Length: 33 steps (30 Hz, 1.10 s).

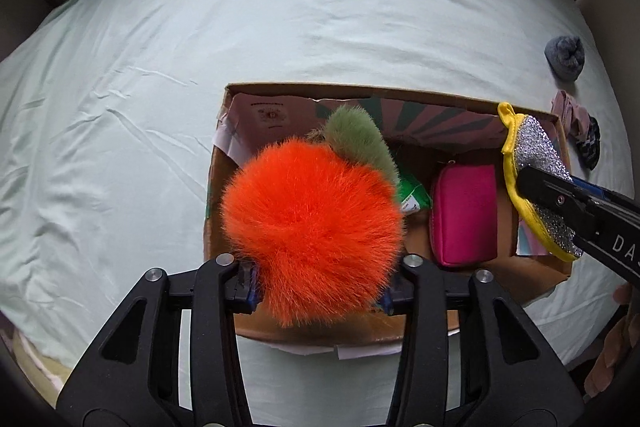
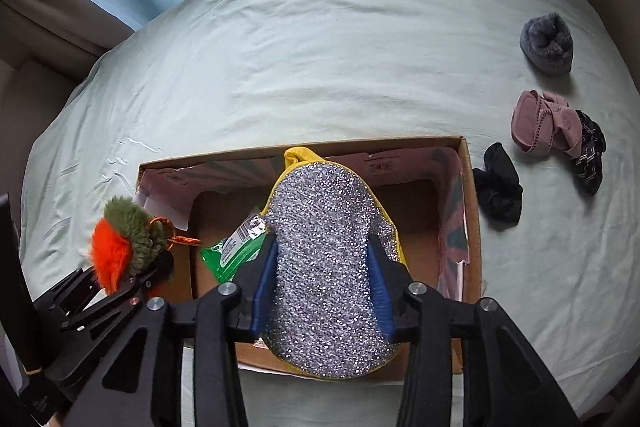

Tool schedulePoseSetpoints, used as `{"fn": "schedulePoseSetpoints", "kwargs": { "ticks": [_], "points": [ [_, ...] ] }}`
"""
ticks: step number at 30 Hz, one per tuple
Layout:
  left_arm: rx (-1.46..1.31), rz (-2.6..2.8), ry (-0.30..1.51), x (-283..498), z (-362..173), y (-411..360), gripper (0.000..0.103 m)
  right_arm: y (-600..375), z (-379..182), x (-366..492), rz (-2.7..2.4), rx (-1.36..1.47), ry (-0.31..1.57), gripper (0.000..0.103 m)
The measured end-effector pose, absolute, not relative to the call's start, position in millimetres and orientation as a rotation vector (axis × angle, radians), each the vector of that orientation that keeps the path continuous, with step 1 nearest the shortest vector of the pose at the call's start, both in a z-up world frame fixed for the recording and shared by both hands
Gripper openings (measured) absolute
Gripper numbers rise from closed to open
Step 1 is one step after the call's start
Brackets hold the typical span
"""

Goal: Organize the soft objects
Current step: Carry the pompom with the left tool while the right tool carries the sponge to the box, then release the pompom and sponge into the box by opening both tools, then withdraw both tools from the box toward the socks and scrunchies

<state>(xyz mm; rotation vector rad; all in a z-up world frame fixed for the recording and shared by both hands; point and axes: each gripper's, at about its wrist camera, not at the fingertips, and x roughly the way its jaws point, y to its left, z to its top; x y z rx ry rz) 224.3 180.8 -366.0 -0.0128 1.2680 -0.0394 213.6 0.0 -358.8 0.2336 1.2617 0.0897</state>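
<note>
We see the left gripper (image 1: 318,281) over the near left part of an open cardboard box (image 1: 400,91), its blue pads pressed into the sides of a fluffy orange pom-pom (image 1: 312,231) with a green furry leaf (image 1: 360,139) at its far side. So it is gripping the pom-pom, which hangs above the box floor. To its right the right gripper (image 2: 322,291) clamps a silver glittery scouring pad (image 2: 324,267) with yellow edging between its blue pads, held above the middle of the box. Inside the box, between the two tools, lie a green packet (image 2: 232,253) and a pink zip pouch (image 1: 466,215). The box rests on a pale green sheet (image 1: 240,27). Beyond the right gripper and to its right, outside the box, lie a black scrunchie (image 2: 498,187), a pink folded fabric piece (image 2: 540,127), a dark patterned scrunchie (image 2: 590,151) and, farther off, a grey fuzzy sock roll (image 2: 546,45).
</note>
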Motion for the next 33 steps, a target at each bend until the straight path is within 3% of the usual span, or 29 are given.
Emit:
{"fn": "schedulePoseSetpoints", "kwargs": {
  "ticks": [2,3,6,7,8,22,33],
  "points": [
    [0.013,-0.053,1.266,225.6,-364.9,176.2,0.079,0.9,-362.5,218.9,0.095,0.254,1.279,0.042],
    [0.015,-0.077,1.264,226.7,-364.1,174.4,0.103,0.5,-366.1,223.1,0.1,0.273,1.298,0.048],
    [0.057,-0.132,1.275,228.6,-363.9,167.2,0.103,-2.1,-381.3,234.7,0.117,0.326,1.393,0.081],
    [0.075,-0.154,1.283,228.5,-364.3,165.4,0.103,-3.8,-386.1,236.1,0.124,0.344,1.419,0.098],
    [0.082,-0.173,1.29,227.8,-365.4,164.1,0.103,-6.6,-389.6,236.1,0.128,0.363,1.43,0.103],
    [0.061,-0.154,1.259,218.9,-345.1,173.0,0.103,-11.8,-363.6,218.4,0.139,0.333,1.365,0.103],
    [0.023,-0.126,1.14,179.7,-276.1,189.8,0.103,5.9,-291.2,182.9,0.193,0.26,1.275,0.103]
  ]
}}
